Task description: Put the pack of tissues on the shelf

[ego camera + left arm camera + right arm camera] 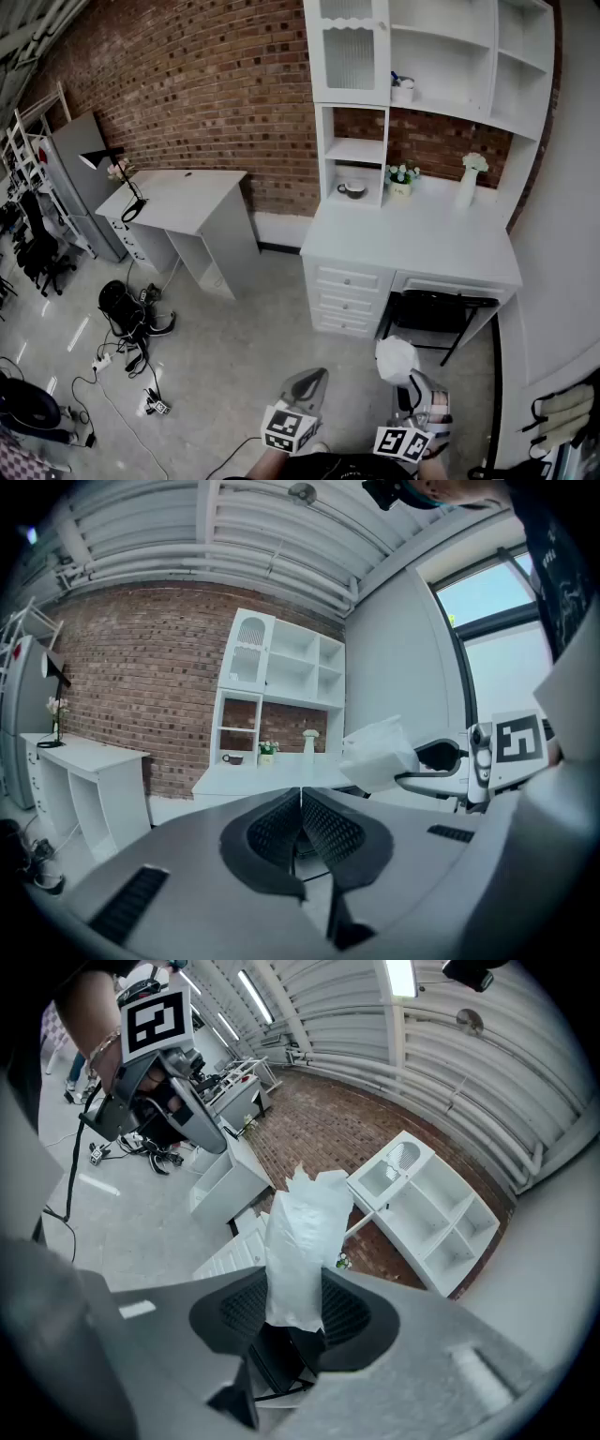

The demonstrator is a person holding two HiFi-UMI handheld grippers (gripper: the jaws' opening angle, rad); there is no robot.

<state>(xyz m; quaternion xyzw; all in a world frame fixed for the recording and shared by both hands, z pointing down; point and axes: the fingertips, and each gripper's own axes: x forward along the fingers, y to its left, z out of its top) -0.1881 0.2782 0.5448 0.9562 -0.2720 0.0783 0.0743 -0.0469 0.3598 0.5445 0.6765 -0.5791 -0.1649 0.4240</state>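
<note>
As the scene stands: the right gripper pinches the pack of tissues by its lower end, and most of the pack stands free above the jaws.
Left gripper: jaws pressed together, with nothing between them.
Pack location: carried low in front of the person, well short of the desk and the shelf above it.
Task progress: judged early; the approach and placement are not yet done.
Risk, slip: the grip is on one end of a soft wrapper, so a quick swing or tilt could let the pack pivot or slide out.
Risk, knock-over: the vase and the potted flowers stand on the desk below the shelf. A low reach over them could tip either one.
Risk, compartment choice: a small pot sits in one open bay, and pushing the pack in beside it could shove the pot.
Risk, footing: the chair is tucked under the desk on the right and could block a close stance.
Edges: the cabinet door at upper left looks closed, and a wall runs close to the desk's right side.
Open room: bare floor lies between the person and the desk. The middle of the desk top is bare, and the bays at upper right show nothing inside.
</note>
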